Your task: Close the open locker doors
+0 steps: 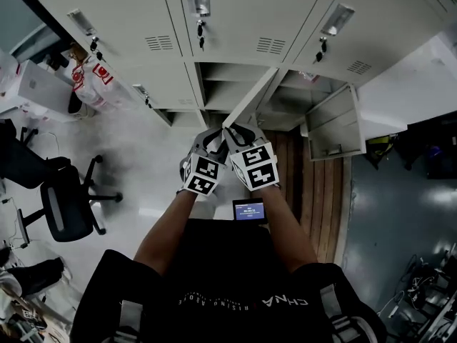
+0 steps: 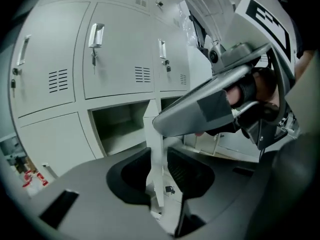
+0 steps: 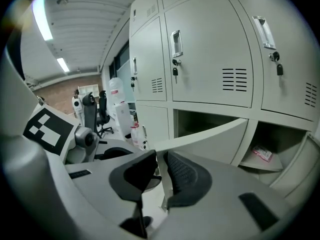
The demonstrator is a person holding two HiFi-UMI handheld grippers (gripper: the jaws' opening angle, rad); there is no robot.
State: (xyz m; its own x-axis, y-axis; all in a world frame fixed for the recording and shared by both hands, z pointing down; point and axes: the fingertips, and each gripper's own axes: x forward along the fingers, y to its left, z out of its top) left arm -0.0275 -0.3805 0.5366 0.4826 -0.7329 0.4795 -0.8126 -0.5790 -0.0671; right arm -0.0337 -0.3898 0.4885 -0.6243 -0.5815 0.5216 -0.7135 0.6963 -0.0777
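A bank of pale grey lockers (image 1: 235, 20) fills the top of the head view. In the lower row, the middle door (image 1: 250, 98) swings out toward me, edge on. Another door (image 1: 334, 123) hangs open to its right. Both grippers meet at the middle door's free edge. The door edge (image 2: 152, 129) runs through the gap of my left gripper (image 2: 159, 169), with a sliver of space beside one pad. My right gripper (image 3: 161, 176) has its pads closed against the same door (image 3: 210, 136). In the head view the left gripper (image 1: 213, 136) and the right gripper (image 1: 237, 134) sit side by side.
A black office chair (image 1: 68, 206) stands at the left, and red-and-white bags (image 1: 89, 77) lean against the lockers. A small lit screen (image 1: 248, 211) lies on the floor below my hands, beside a strip of wooden flooring (image 1: 314, 191). A small packet (image 3: 262, 154) lies in the right-hand open compartment.
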